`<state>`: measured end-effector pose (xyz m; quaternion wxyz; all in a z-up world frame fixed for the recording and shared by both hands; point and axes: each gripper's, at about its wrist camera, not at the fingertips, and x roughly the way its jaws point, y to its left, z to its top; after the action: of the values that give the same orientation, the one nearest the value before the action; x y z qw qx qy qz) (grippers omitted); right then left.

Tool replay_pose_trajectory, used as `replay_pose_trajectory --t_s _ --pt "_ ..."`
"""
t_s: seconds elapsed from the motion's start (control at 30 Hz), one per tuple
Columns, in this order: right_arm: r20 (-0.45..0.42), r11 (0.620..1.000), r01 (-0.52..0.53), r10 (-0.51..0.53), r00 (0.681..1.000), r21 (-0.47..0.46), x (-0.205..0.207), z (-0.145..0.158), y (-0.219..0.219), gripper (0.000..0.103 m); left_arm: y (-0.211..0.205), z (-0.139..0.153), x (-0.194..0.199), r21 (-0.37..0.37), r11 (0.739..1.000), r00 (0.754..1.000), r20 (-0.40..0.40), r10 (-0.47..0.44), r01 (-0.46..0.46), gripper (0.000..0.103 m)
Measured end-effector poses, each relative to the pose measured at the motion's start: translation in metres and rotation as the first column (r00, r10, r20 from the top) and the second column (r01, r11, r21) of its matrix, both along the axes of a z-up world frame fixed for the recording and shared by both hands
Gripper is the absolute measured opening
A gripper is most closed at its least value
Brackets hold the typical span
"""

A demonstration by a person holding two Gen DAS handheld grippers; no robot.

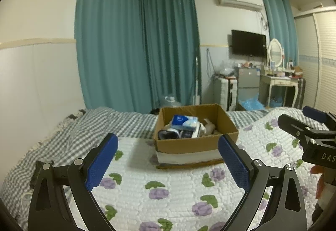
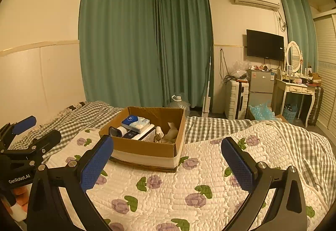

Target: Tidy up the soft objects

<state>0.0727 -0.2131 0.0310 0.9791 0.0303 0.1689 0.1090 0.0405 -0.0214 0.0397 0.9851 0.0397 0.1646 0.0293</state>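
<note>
Sitting ahead of both tongs, cardboard box (filled), L tongs & R tongs wide open, empty

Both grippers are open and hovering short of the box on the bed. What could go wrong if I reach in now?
1. The cardboard box sits on a soft quilt, so a push on its rim may tip or slide it.
2. The tissue pack lies on top of other items, so a grab may drag those along.
3. The left gripper and right gripper are close together and may collide inside the box.
</note>
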Motion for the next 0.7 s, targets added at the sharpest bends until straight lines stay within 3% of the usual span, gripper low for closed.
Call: replay_pose_trajectory --t_s 0.7 --pt "-0.015 1.0 -0.011 0.011 1.0 -0.007 0.0008 -0.0055 -0.0051 0.103 -0.0001 -0.0019 -0.0007 -0.002 1.0 1.0 -0.005 -0.001 0.001 0.098"
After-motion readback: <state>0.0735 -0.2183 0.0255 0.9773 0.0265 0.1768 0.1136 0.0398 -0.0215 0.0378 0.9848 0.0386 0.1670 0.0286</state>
